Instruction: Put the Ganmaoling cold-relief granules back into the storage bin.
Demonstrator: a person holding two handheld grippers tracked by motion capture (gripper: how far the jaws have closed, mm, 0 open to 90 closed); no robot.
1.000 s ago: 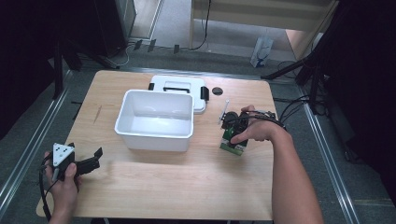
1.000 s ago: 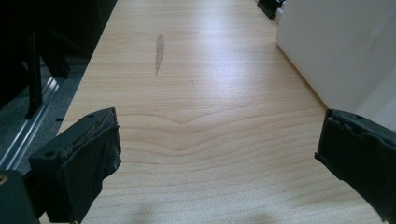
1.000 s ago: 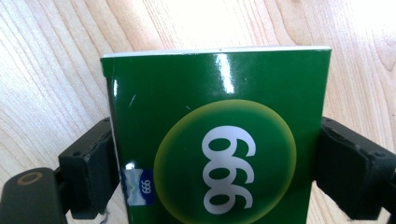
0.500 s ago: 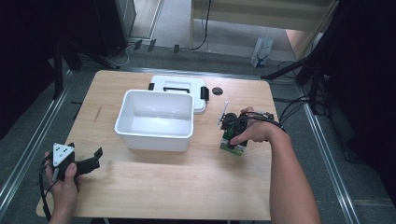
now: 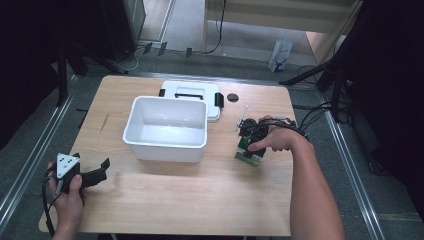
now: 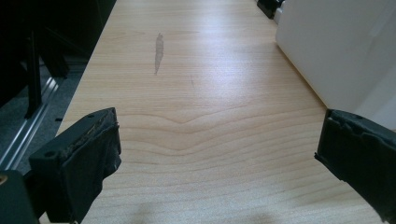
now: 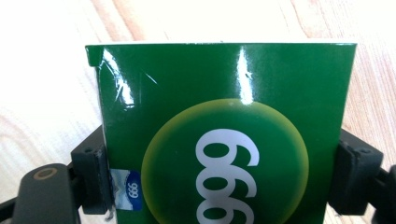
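Observation:
A small green box (image 5: 249,151) with a yellow-green circle and white digits (image 7: 224,140) lies on the wooden table (image 5: 200,200), right of a white tub (image 5: 167,127). My right gripper (image 5: 252,135) points down onto the box, and in the right gripper view both jaws press against the box's two sides. At the table's front left corner my left gripper (image 5: 100,172) rests low with its jaws wide apart (image 6: 219,154) and bare tabletop between them.
The tub's white lid (image 5: 192,95) with black latches lies flat behind the tub. A small black disc (image 5: 232,97) and a thin white stick (image 5: 243,112) sit near the table's far right. The tub's side wall (image 6: 336,51) rises just right of my left gripper.

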